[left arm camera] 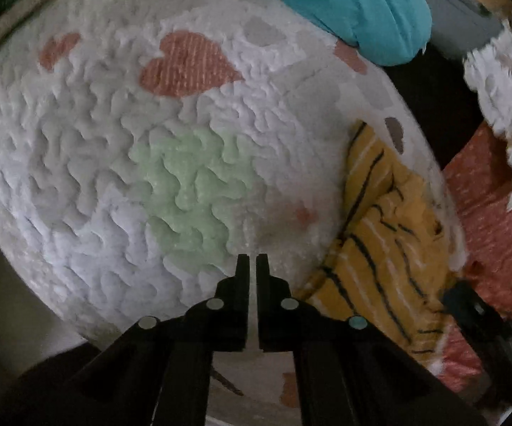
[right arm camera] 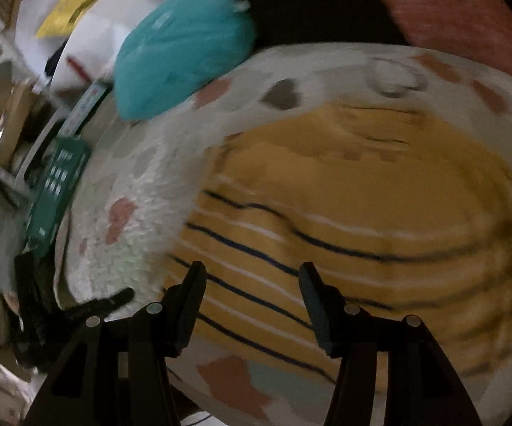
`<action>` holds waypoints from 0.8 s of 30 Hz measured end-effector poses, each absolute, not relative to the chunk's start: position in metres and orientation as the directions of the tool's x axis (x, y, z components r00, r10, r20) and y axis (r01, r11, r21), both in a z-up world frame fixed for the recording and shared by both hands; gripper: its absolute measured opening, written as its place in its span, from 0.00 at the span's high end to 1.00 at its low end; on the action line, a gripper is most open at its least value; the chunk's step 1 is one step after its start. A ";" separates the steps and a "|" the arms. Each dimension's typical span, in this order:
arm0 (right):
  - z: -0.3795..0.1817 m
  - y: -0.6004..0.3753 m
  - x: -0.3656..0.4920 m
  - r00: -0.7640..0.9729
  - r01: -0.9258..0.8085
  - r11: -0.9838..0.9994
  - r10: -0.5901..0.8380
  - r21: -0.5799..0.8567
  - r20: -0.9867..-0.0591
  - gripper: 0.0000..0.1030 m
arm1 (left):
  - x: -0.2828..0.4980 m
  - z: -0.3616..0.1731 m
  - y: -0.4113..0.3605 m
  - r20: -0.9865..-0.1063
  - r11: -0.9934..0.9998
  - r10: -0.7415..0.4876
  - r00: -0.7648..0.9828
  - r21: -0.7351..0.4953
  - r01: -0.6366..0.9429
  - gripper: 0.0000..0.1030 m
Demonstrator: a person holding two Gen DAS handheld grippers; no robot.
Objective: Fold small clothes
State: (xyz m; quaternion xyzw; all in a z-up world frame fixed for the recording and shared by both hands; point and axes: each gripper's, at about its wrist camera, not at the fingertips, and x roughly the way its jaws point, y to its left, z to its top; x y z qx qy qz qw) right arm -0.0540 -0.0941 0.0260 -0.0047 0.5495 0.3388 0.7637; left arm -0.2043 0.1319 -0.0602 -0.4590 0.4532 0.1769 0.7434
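Observation:
A yellow garment with thin dark and white stripes [right arm camera: 355, 213] lies spread on a white crinkled blanket with heart prints [left arm camera: 89, 163]. In the left wrist view the garment [left arm camera: 387, 234] is crumpled at the right. My right gripper [right arm camera: 252, 273] is open, just above the garment's near striped part, holding nothing. My left gripper [left arm camera: 253, 261] is shut and empty, over the blanket's pale green heart [left arm camera: 192, 184], left of the garment. The right gripper's black body [left arm camera: 476, 312] shows beyond the garment.
A teal folded cloth [left arm camera: 355, 3] [right arm camera: 181, 49] lies at the blanket's far edge. A green box [right arm camera: 57, 191], white bags and clutter sit at the left of the right wrist view. A red-orange ribbed cloth [left arm camera: 486, 206] lies at the right.

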 end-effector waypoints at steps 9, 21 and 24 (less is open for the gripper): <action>-0.034 0.019 -0.007 0.079 -0.540 0.805 0.337 0.243 -0.938 0.35 | -0.191 -0.066 0.134 -0.809 0.479 -0.216 0.546 -0.575 -0.663 0.81; -0.051 0.063 -0.045 0.309 -0.760 0.620 0.083 -0.193 -0.947 0.80 | -0.194 -0.071 0.135 -0.778 0.453 -0.271 0.567 -0.623 -0.638 0.62; -0.034 0.043 -0.037 0.284 -0.738 0.667 0.164 -0.106 -0.945 0.84 | -0.185 -0.073 0.119 -0.735 0.435 -0.331 0.591 -0.675 -0.596 0.49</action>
